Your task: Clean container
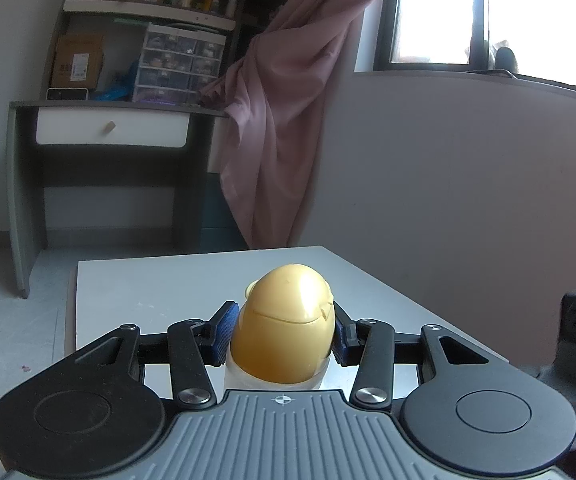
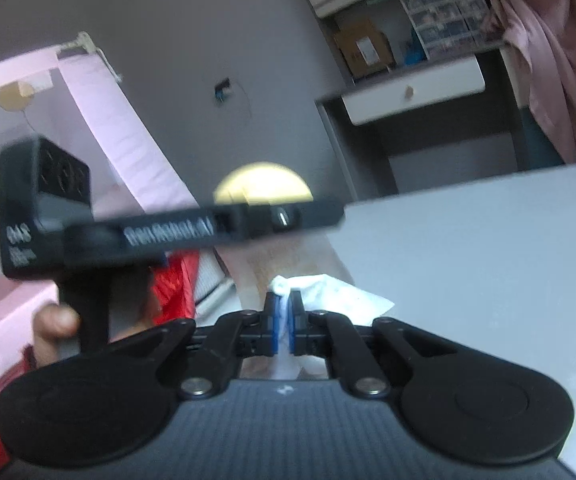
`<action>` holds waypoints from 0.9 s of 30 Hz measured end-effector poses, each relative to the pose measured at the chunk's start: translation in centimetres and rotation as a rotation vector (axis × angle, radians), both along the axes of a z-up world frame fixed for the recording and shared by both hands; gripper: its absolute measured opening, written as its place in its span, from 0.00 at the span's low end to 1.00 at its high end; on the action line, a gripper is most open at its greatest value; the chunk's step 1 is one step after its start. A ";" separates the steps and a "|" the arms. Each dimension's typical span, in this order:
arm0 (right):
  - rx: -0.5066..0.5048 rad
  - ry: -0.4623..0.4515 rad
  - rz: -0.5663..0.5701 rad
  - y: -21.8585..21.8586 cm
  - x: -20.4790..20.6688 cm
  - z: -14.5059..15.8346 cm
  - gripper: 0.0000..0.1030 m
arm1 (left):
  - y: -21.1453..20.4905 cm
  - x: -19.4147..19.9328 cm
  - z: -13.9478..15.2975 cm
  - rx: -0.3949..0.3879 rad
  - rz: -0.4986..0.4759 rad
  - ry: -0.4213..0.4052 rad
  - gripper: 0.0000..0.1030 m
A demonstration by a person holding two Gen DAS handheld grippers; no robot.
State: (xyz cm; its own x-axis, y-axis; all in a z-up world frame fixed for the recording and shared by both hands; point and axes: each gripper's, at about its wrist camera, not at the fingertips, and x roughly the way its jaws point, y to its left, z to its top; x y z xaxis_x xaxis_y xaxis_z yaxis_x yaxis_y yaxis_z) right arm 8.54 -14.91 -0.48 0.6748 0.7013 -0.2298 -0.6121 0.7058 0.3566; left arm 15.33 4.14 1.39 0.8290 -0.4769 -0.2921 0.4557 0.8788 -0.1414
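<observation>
In the left wrist view, the left gripper (image 1: 284,334) fills the bottom of the frame. Its two blue pads (image 1: 224,330) press on the sides of a container (image 1: 284,332), one pad on each side. The container sits in the lower middle of the frame. It has a round gold top and a pale, see-through bottom part. It stands up straight between the fingers. Behind it is a white table (image 1: 168,280). A dark piece of the other tool shows at the right edge.

Farther back, on the left, is a desk (image 1: 100,128) with a white drawer. Shelves full of boxes sit above it. A pink curtain (image 1: 284,120) hangs in the middle. A bright window (image 1: 447,8) is in the upper right.

In the right wrist view, the picture is blurry. The right gripper (image 2: 284,326) is at the bottom middle. Its blue pads (image 2: 274,326) are close together and pinch a white cloth (image 2: 327,292). The cloth bunches up just past the fingers, over the edge of the table (image 2: 487,260). On the left of the frame, a hand (image 2: 54,330) holds the black handle of the left gripper (image 2: 168,228), which crosses the middle. The gold top of the container (image 2: 262,184) peeks over it. The desk (image 2: 415,92) and the curtain (image 2: 559,60) are in the upper right.
</observation>
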 end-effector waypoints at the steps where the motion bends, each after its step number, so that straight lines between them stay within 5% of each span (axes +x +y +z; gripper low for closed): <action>1: 0.006 -0.015 0.001 -0.1 -0.1 0.4 0.05 | 0.0 0.0 0.0 0.000 0.000 0.000 0.46; 10: 0.022 -0.058 0.006 -0.2 0.0 1.2 0.05 | 0.3 -0.1 -0.4 0.000 -0.002 0.001 0.46; 27: -0.011 0.057 0.012 0.0 1.2 -2.1 0.05 | 1.2 0.0 -0.5 0.009 -0.005 0.004 0.46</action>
State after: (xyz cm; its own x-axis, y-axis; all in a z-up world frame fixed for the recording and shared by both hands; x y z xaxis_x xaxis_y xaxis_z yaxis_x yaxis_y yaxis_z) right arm 9.78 -14.90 -2.60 0.6518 0.7067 -0.2751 -0.5998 0.7024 0.3834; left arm 15.38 5.36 0.88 0.8253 -0.4787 -0.2996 0.4600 0.8776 -0.1350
